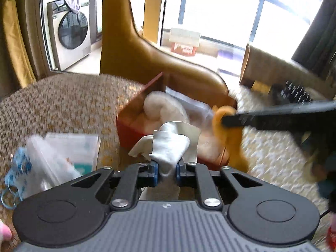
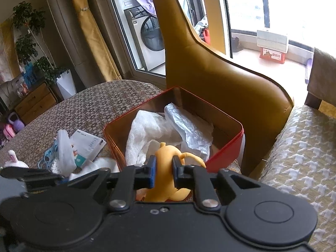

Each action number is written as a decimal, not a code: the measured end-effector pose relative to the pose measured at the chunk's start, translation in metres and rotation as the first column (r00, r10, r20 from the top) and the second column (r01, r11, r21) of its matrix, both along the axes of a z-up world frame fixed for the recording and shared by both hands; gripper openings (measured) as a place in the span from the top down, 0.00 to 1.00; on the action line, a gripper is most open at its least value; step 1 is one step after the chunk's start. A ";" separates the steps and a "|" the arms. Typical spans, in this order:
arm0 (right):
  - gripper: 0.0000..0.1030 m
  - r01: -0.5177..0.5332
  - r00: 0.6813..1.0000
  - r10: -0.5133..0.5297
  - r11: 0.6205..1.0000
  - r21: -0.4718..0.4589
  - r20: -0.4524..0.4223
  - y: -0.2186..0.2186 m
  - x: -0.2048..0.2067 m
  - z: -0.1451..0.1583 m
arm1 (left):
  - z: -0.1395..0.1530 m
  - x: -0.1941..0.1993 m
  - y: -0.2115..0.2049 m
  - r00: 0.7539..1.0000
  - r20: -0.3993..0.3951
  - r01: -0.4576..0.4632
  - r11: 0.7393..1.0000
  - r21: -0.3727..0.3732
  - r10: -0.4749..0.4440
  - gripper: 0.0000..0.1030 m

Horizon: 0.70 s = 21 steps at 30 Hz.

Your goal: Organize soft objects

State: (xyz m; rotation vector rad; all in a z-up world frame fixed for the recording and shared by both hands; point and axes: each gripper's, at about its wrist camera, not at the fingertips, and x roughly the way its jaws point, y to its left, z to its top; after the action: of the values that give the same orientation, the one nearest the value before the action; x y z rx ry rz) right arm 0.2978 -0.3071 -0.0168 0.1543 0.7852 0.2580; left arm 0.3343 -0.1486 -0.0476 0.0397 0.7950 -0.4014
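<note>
Between the blue pads of the left gripper (image 1: 167, 168), a white cloth (image 1: 168, 145) is pinched at its gathered lower end; the jaws stand narrow and press on the fabric from both sides. The cloth's long axis runs up and away from the gripper, its crumpled free end fanning out toward the red box (image 1: 126, 130), in front of that box's near wall. Between the pads of the right gripper (image 2: 164, 173), a yellow soft toy (image 2: 164, 168) is likewise clamped, jaws narrow and closed on its body. The toy's long axis runs along the gripper's fingers, one end pointing forward into the red box (image 2: 226, 153), the other trailing back under the gripper; a curved yellow limb arcs out to the right of the pads. In the left wrist view the same toy (image 1: 225, 124) appears blurred at the right gripper's (image 1: 224, 121) tip, over the right side of the box.

The box is open-topped, red outside with a brownish inner wall. Inside it lie a white mesh cloth (image 2: 142, 138) on the left and a crumpled clear plastic bag (image 2: 189, 130) toward the back right. Left of the box, on the patterned cushion (image 2: 84, 113), lie a printed paper packet (image 2: 87, 147), a clear bag (image 2: 64, 149) and a blue patterned item (image 2: 47, 154). Behind the box rises a tan leather chair back (image 2: 210, 73).
</note>
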 end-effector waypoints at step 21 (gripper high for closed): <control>0.88 0.054 0.998 -0.055 0.996 0.066 0.013 -0.015 0.037 0.004 | 0.026 0.097 -0.047 0.999 -0.042 0.006 0.996 -0.090 -0.010 0.86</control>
State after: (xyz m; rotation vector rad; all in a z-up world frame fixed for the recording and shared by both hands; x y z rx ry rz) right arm 0.3348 -0.3219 -0.0128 0.2350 0.7571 0.2333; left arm 0.4315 -0.1955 -0.0219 -0.0493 0.8182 -0.4466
